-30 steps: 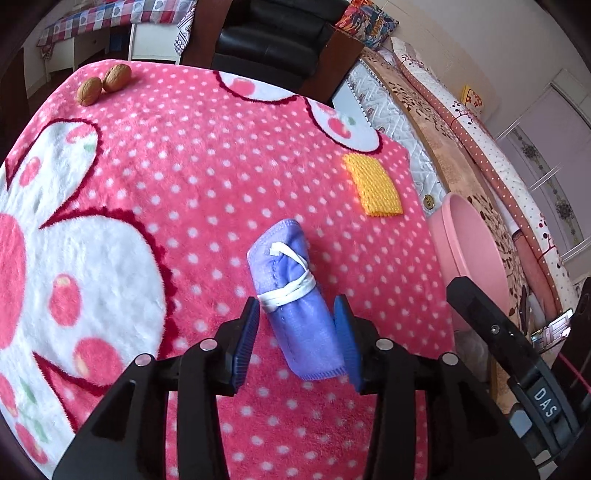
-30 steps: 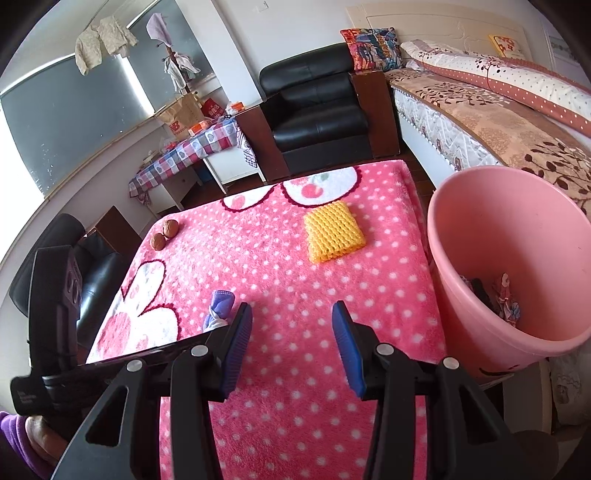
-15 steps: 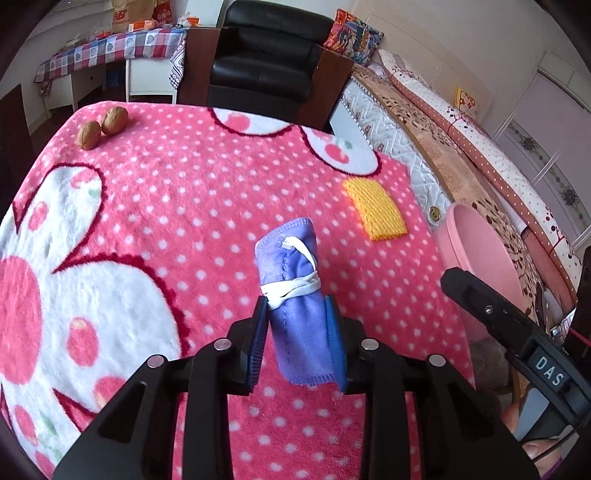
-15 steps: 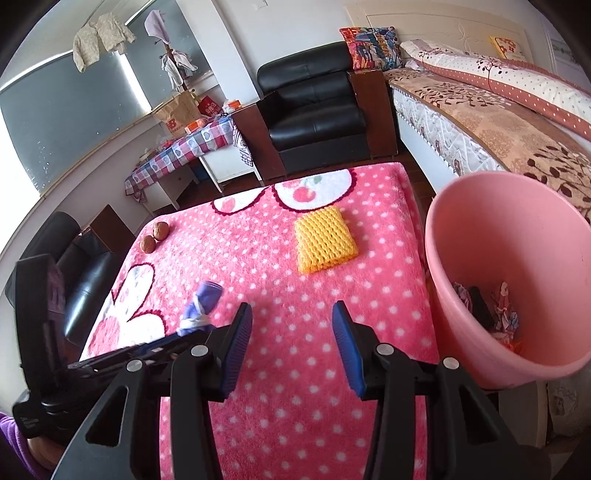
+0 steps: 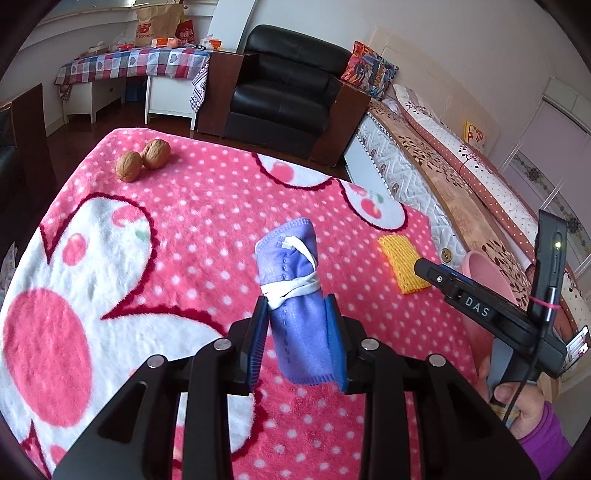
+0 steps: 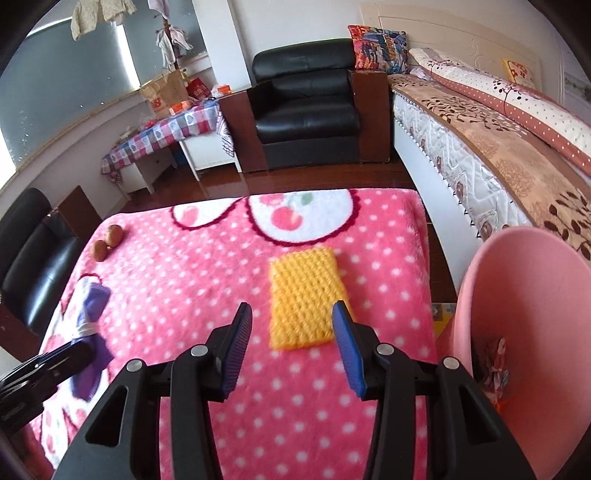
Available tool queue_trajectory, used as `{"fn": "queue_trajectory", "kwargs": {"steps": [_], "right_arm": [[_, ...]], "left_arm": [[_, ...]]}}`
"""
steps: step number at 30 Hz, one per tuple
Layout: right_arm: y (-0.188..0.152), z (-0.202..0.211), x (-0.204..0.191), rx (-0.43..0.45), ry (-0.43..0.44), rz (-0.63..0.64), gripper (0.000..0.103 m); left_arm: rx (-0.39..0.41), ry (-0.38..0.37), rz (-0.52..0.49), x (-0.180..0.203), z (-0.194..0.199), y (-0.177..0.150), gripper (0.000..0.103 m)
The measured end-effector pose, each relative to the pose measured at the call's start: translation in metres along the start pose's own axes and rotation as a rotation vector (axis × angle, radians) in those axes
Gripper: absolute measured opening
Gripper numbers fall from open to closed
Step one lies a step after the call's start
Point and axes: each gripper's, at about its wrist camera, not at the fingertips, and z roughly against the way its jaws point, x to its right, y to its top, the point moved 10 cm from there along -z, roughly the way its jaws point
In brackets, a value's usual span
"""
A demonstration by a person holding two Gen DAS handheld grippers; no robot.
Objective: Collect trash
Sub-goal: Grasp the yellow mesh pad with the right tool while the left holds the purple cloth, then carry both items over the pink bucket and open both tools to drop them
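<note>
Two grippers were at work over the desk (image 5: 207, 229), which was covered by a pink polka-dot blanket. The left gripper (image 5: 298, 341) had its jaws pinching a rolled purple face mask (image 5: 295, 295), tied with its own white ear loops and lifted clear of the blanket. The right gripper (image 6: 291, 343) had its jaws spread and opening, nothing between them, poised just short of a yellow foam fruit net (image 6: 304, 295) lying flat on the blanket. A pink trash bin (image 6: 517, 332) stood just off the desk's right edge with some scraps already inside. Only the lower half of the mask was gripped, so it could probably slip or unroll on the way to the bin; the flat, soft net might fold or slide away if the jaws caught blanket pile instead. Two walnuts (image 5: 142, 158) sat near the far left corner. "DAS" was readable on the right gripper's body, and "new balance" on a paper bag (image 5: 159, 22) in the background.
</note>
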Motion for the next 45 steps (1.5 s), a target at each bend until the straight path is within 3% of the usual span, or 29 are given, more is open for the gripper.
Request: {"fn": "queue_trajectory", "kwargs": {"steps": [5,7,8,12,23,34,39,45], "right_arm": [[0.001,-0.027,0.014,-0.051,-0.063,0.0,0.049],[-0.001,-0.032,0.015,-0.066,-0.044,-0.022,0.038],[-0.002,-0.031,0.013,-0.065,-0.022,-0.034,0.022],[-0.007,-0.016,-0.001,-0.044,0.046,-0.059,0.015],[-0.03,0.05,-0.027,0.018,0.159,-0.092,0.015],[-0.077,0.073,-0.067,-0.029,0.246,-0.048,0.015],[-0.071,0.093,-0.053,0.027,0.227,-0.066,0.015],[-0.059,0.118,-0.01,0.1,0.154,-0.133,0.015]], "left_arm": [[-0.011,-0.007,0.006,-0.003,-0.005,-0.001,0.03],[-0.012,-0.01,0.007,-0.004,-0.006,-0.001,0.03],[-0.011,-0.012,0.007,-0.004,-0.006,-0.001,0.03],[-0.006,-0.015,0.005,-0.003,-0.005,0.0,0.03],[0.021,-0.024,-0.034,0.016,0.007,0.001,0.03],[0.055,-0.027,-0.058,0.034,0.019,0.004,0.03],[0.056,-0.04,-0.077,0.047,0.02,0.004,0.03],[0.038,-0.105,-0.134,0.085,0.017,-0.001,0.03]]}}
